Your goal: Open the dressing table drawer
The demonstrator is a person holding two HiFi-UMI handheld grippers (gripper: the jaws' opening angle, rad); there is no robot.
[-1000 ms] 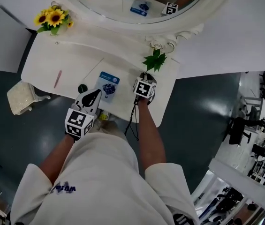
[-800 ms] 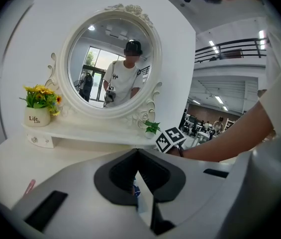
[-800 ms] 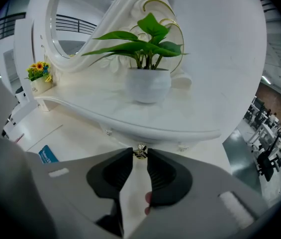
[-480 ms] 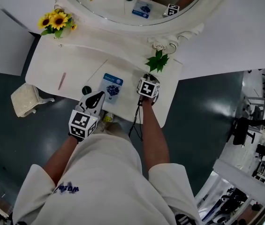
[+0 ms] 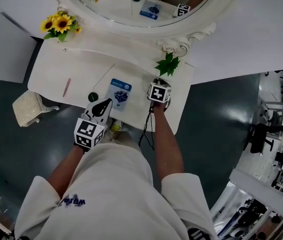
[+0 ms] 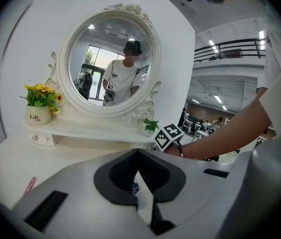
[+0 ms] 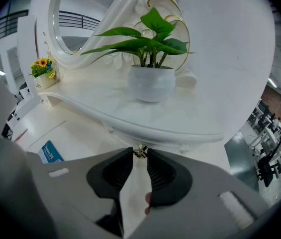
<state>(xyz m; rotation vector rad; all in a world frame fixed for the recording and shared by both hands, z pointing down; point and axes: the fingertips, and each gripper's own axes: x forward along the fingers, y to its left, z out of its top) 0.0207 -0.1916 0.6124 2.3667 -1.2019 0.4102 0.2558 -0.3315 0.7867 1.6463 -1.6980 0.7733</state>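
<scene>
Squarely on drawer knob — right gripper

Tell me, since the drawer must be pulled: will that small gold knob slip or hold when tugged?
Likely slippery: the small shiny gold metal knob sits only at the tips of the right tongs. Probably rigid, being fixed to the white dressing table.

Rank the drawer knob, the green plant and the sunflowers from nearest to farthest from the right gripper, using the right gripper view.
1. drawer knob: held by the right gripper, under the shelf edge.
2. green plant: on the shelf just behind, centre.
3. sunflowers: shelf's far left end.
</scene>
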